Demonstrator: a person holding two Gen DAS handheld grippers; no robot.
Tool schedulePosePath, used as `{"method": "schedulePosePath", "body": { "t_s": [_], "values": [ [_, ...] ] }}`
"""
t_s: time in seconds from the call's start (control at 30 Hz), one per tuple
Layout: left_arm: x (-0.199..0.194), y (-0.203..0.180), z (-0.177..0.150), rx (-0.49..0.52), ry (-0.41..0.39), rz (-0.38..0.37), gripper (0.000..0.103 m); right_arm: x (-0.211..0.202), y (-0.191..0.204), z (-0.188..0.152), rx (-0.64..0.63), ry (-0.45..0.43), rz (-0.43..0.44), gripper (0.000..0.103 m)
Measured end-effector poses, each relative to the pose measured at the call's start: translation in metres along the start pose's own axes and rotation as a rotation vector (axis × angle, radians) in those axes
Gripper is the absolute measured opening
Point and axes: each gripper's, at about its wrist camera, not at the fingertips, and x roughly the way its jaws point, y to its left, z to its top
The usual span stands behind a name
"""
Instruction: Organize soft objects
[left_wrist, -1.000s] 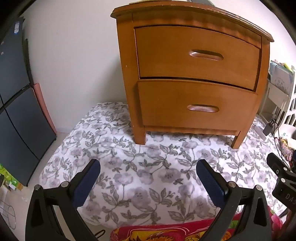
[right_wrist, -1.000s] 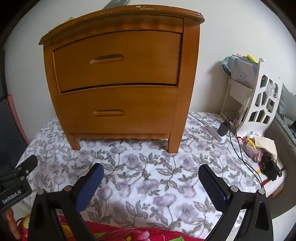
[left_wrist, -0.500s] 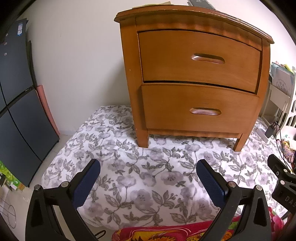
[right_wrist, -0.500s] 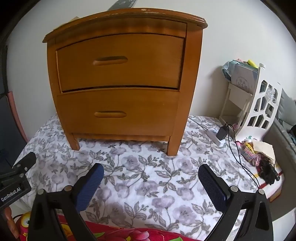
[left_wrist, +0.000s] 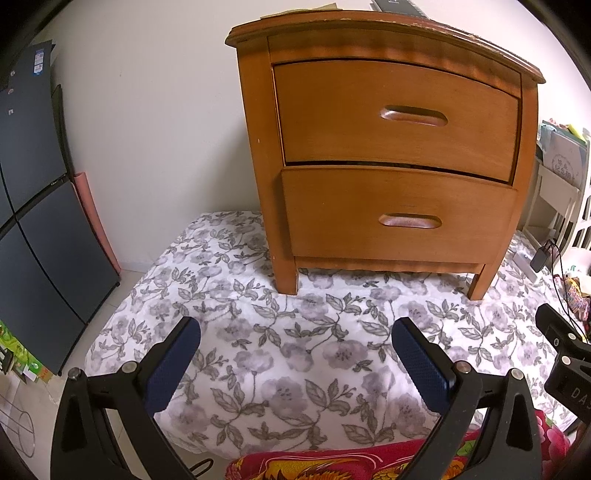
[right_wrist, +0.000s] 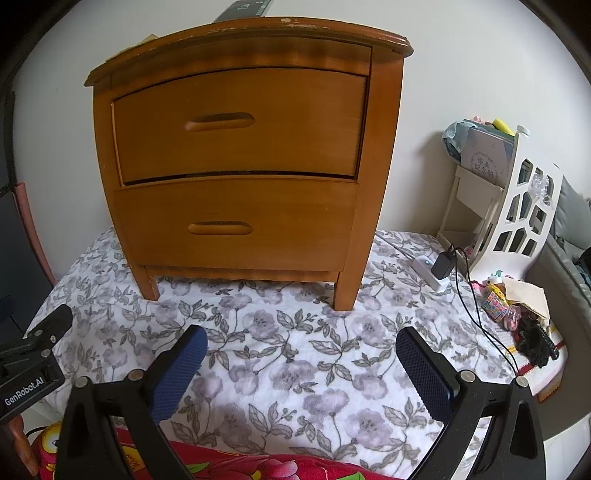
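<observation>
A white quilt with grey flowers (left_wrist: 295, 350) (right_wrist: 295, 354) lies spread on the floor in front of a wooden nightstand (left_wrist: 391, 155) (right_wrist: 240, 158) with two shut drawers. A red patterned cloth (left_wrist: 332, 461) (right_wrist: 240, 465) shows at the bottom edge of both views, under the grippers. My left gripper (left_wrist: 295, 332) hangs open above the quilt with nothing between its blue pads. My right gripper (right_wrist: 301, 341) is open too, empty, beside the left one. Each gripper's body shows at the edge of the other's view.
The nightstand's legs stand on the quilt's far part. A dark cabinet (left_wrist: 33, 206) and a pink roll (left_wrist: 96, 221) stand at the left. At the right are a white rack (right_wrist: 513, 206), a power strip with charger (right_wrist: 436, 269), a black cable and small clutter (right_wrist: 517, 306).
Both grippers have risen and tilted up a little: the nightstand sits lower in the views and more of its top shows. Both stay open.
</observation>
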Motion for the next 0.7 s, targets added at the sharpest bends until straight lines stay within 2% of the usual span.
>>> {"method": "schedulePosePath", "body": {
  "t_s": [0.7],
  "values": [
    [0.0033,0.0024,-0.0027,-0.005,0.021,0.0,0.103,0.0005,-0.001,-0.0003,0.006,0.002,0.001,0.103]
  ]
}}
